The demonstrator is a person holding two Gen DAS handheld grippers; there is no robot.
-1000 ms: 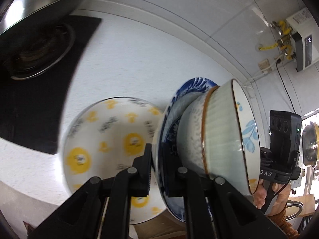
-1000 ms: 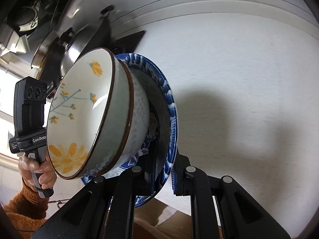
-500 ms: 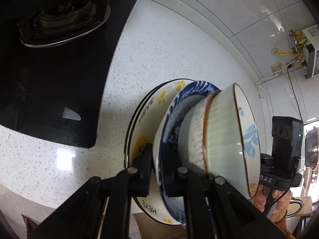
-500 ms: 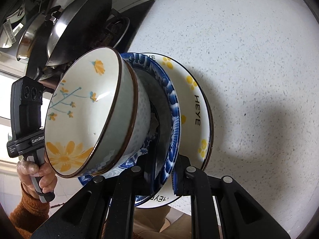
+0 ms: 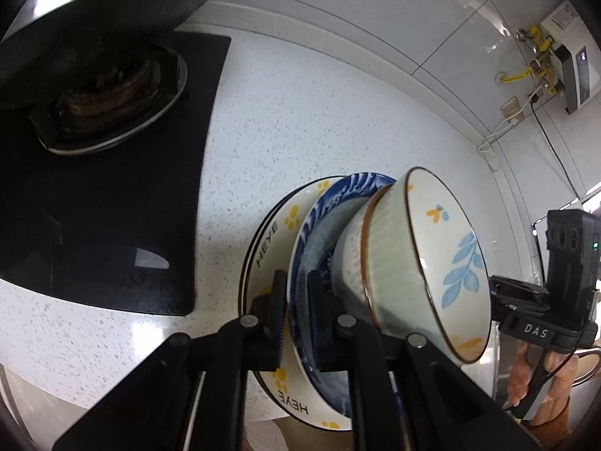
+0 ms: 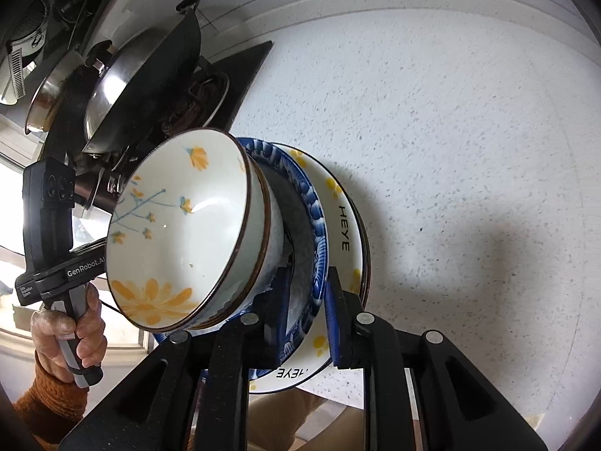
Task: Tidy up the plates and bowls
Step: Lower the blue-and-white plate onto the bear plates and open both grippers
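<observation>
A blue patterned plate [image 5: 319, 221] [image 6: 313, 203] carries a white floral bowl [image 5: 420, 259] [image 6: 180, 233]. It sits just over a white and yellow HEYE plate [image 5: 274, 225] [image 6: 343, 225] on the speckled counter. My left gripper [image 5: 298, 308] is shut on the blue plate's rim from one side. My right gripper [image 6: 306, 312] is shut on the rim from the other side. Whether the blue plate touches the HEYE plate is hidden.
A black gas hob [image 5: 101, 195] with a burner [image 5: 112, 94] lies left of the plates. A steel wok [image 6: 146, 75] sits on the hob. The tiled wall [image 5: 375, 30] runs behind the white counter [image 6: 450, 131]. A water heater [image 5: 574, 71] hangs at far right.
Both grippers have carried the blue plate and bowl over the HEYE plate and lowered them close to it. The stack has tilted a little.
</observation>
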